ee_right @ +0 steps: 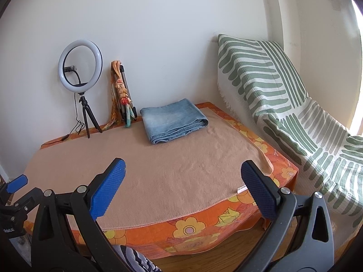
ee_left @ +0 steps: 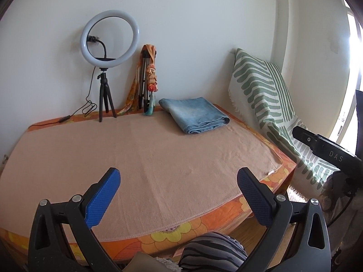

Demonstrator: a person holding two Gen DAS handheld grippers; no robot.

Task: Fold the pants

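A pair of light blue denim pants (ee_left: 195, 115) (ee_right: 173, 120) lies folded into a compact stack at the far right of the table, near the wall. My left gripper (ee_left: 179, 183) hangs open above the table's near edge, nothing between its blue pads. My right gripper (ee_right: 183, 176) is likewise open and empty, held back from the table's front edge. Both grippers are well short of the pants. The right gripper's black body (ee_left: 326, 151) shows at the right of the left wrist view, and the left gripper's blue fingertip (ee_right: 17, 182) shows at the left of the right wrist view.
A peach towel (ee_left: 136, 158) (ee_right: 147, 170) covers the table over an orange flowered cloth (ee_right: 192, 226). At the back stand a ring light on a small tripod (ee_left: 106, 72) (ee_right: 80, 86) and a folded tripod with a scarf (ee_left: 147, 79) (ee_right: 122, 93). A green-striped covered chair (ee_left: 261, 90) (ee_right: 283, 102) stands right. A person's striped knee (ee_left: 211, 253) is below.
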